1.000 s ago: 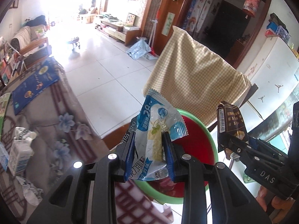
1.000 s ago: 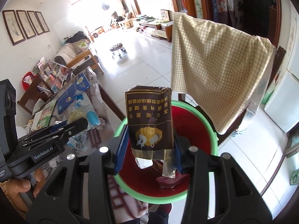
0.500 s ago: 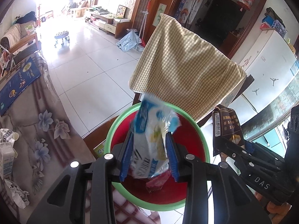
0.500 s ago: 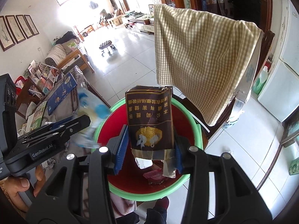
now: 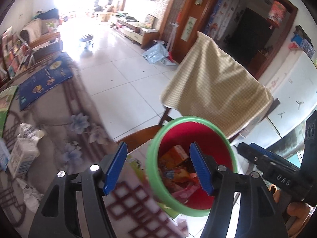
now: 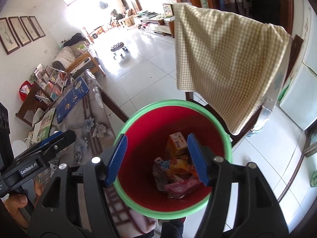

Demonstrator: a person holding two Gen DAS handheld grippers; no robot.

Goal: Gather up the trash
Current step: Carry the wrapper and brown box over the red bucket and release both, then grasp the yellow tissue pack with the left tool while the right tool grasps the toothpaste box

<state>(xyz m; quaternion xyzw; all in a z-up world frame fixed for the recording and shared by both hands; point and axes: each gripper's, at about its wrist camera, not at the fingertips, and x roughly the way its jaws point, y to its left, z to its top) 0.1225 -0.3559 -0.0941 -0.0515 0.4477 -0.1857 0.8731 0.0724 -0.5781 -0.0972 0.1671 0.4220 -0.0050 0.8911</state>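
A red bin with a green rim stands beside the table and holds several wrappers and a small orange carton. My left gripper is open and empty, its jaws spread over the bin's left rim. My right gripper is open and empty, directly above the bin's mouth. The right gripper also shows at the right of the left wrist view, and the left gripper at the left of the right wrist view.
A chair draped with a checked cloth stands just behind the bin. The table with a floral cloth lies left, bearing a white milk carton, crumpled paper and a blue booklet. White tiled floor stretches beyond.
Both grippers have opened. The blue-and-white wrapper left the left gripper and the dark brown packet left the right one; both now lie in the bin. The left gripper shifted left.
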